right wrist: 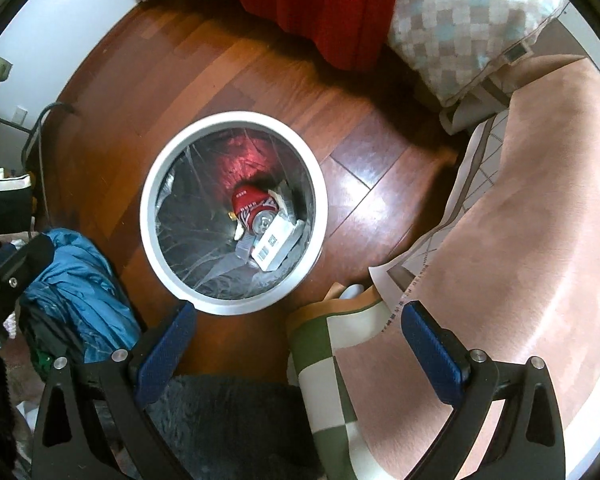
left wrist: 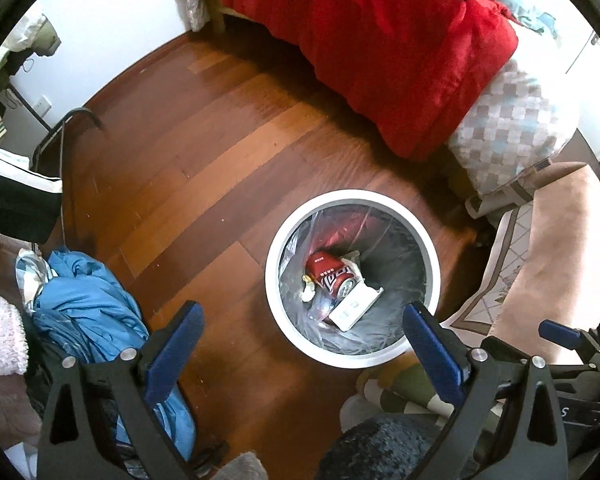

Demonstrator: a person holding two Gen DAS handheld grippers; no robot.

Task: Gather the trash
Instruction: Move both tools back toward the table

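Note:
A round white trash bin (left wrist: 274,256) (right wrist: 150,184) with a clear liner stands on the wooden floor. Inside lie a red soda can (left wrist: 332,274) (right wrist: 254,208), a white carton (left wrist: 354,308) (right wrist: 274,246) and other small scraps. My left gripper (left wrist: 302,322) hangs above the floor just near of the bin, open, nothing between its blue pads. My right gripper (right wrist: 300,322) is also open and empty, above the bin's near right side and a green-and-white checked cloth (right wrist: 324,368). One blue finger of the right gripper (left wrist: 560,334) shows at the right of the left wrist view.
A bed with a red blanket (left wrist: 380,48) (right wrist: 320,0) and a checked cover (left wrist: 508,124) (right wrist: 460,20) lies beyond the bin. A blue jacket (left wrist: 92,312) (right wrist: 76,296) is heaped at left. A pink rug (right wrist: 520,240) covers the right. A dark fluffy mat (right wrist: 228,420) lies near.

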